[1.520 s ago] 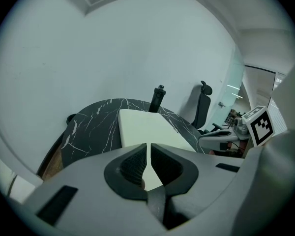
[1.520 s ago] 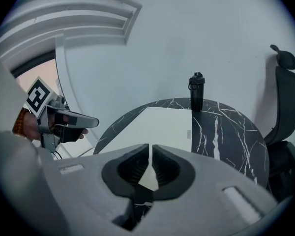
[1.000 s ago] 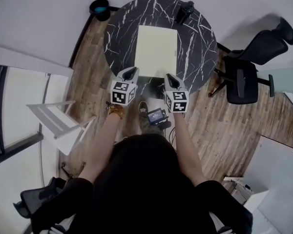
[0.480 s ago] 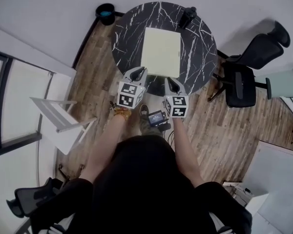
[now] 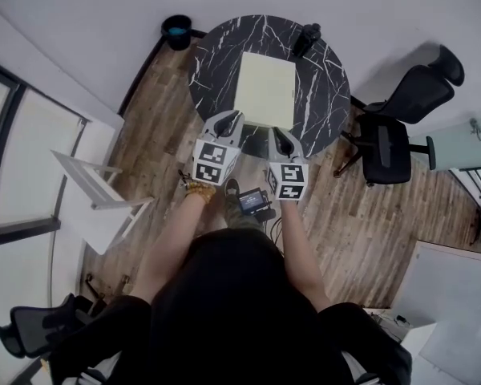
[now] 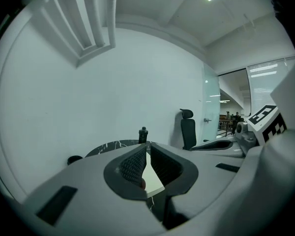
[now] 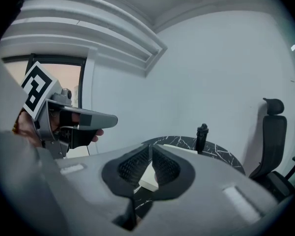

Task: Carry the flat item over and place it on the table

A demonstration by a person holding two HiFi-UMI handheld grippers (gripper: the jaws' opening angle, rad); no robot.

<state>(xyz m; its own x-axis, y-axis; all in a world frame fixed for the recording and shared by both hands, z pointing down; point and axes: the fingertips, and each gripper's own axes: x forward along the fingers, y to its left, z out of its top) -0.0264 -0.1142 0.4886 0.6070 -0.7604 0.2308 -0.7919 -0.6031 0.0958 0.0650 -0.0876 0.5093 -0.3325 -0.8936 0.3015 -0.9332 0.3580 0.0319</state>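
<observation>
A pale yellow flat item point(image 5: 266, 88) lies flat on the round black marble table point(image 5: 216, 62). My left gripper point(image 5: 233, 119) hovers at the item's near-left corner and my right gripper point(image 5: 278, 132) at its near edge. In the left gripper view the left gripper point(image 6: 147, 154) has its jaws together, and the item point(image 6: 153, 177) shows through the gap below them, beyond the pads. The right gripper point(image 7: 151, 151) is shut the same way, with the item point(image 7: 148, 178) lying ahead and below. Neither gripper holds anything.
A black bottle point(image 5: 307, 34) stands at the table's far edge. A dark bin point(image 5: 176, 29) sits on the floor by the wall. A black office chair point(image 5: 401, 127) is at the right and a white chair point(image 5: 96, 199) at the left. A small device point(image 5: 252, 200) lies by the person's feet.
The head view has shifted, so the table sits lower in the picture. The left gripper has edged right toward the item's near-left corner. The item has stayed put.
</observation>
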